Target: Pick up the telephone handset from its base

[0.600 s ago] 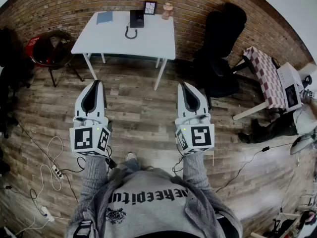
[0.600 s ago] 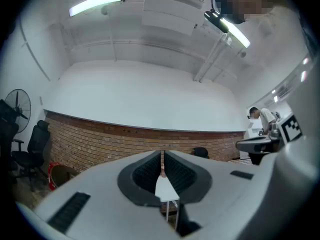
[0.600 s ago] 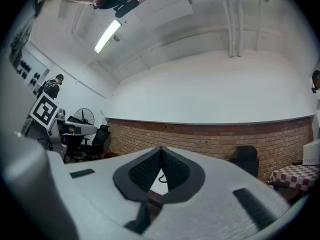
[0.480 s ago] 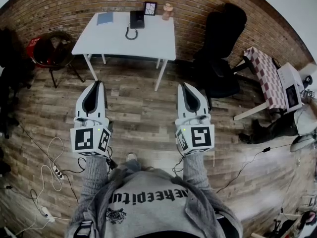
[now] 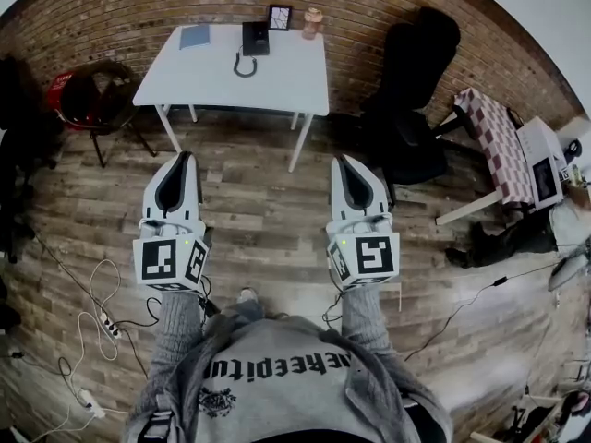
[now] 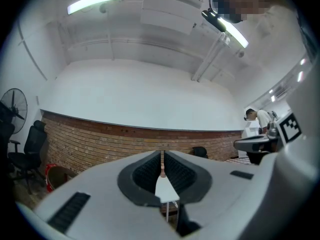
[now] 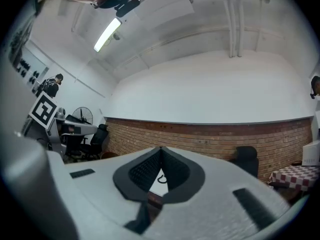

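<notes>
While arms reach forward: level, short of desk (image 5: 277, 77)
Left tongs (image 5: 186, 155): closed, empty
Right tongs (image 5: 341, 159): closed, empty

Black telephone (image 5: 255, 35), white table (image 5: 277, 77), red-brown brick wall (image 5: 138, 3), red-and-white checked cloth (image 5: 499, 137)

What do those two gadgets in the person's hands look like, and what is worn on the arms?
The left gripper and the right gripper are alike: each is a light grey, tapering shell with a dark hollow along the top. Black ribbed pads line the jaws. At the back of each sits a white cube printed with black square markers. The sleeves are grey knit.
</notes>
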Tool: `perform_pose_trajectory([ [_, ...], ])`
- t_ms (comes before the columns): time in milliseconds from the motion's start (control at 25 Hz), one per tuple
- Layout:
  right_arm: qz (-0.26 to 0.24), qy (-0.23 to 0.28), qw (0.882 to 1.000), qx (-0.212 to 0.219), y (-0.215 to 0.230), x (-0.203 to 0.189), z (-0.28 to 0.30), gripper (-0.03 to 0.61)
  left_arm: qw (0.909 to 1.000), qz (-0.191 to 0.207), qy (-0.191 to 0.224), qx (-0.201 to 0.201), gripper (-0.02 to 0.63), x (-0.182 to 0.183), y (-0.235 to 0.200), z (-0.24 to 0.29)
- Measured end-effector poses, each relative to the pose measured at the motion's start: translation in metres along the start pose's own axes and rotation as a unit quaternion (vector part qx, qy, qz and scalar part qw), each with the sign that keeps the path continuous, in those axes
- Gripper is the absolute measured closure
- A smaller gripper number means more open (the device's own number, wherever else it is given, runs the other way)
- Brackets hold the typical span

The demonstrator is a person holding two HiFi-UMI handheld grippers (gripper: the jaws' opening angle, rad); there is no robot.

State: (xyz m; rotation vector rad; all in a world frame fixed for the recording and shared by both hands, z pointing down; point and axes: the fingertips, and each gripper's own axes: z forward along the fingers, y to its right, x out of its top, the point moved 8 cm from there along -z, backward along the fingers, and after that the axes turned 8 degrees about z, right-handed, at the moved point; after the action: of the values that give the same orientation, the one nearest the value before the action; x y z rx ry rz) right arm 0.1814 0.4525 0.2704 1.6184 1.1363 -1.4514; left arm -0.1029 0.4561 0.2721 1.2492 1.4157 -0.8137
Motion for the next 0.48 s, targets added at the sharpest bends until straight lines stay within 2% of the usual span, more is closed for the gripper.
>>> perform_pose_trajectory([
  [480,0.009,0.020,0.999,-0.025,-0.018,-0.006,0.034,0.575,0.9996,0.015,0.019,-0.016,0.594,-0.009,-0.042,0.020],
])
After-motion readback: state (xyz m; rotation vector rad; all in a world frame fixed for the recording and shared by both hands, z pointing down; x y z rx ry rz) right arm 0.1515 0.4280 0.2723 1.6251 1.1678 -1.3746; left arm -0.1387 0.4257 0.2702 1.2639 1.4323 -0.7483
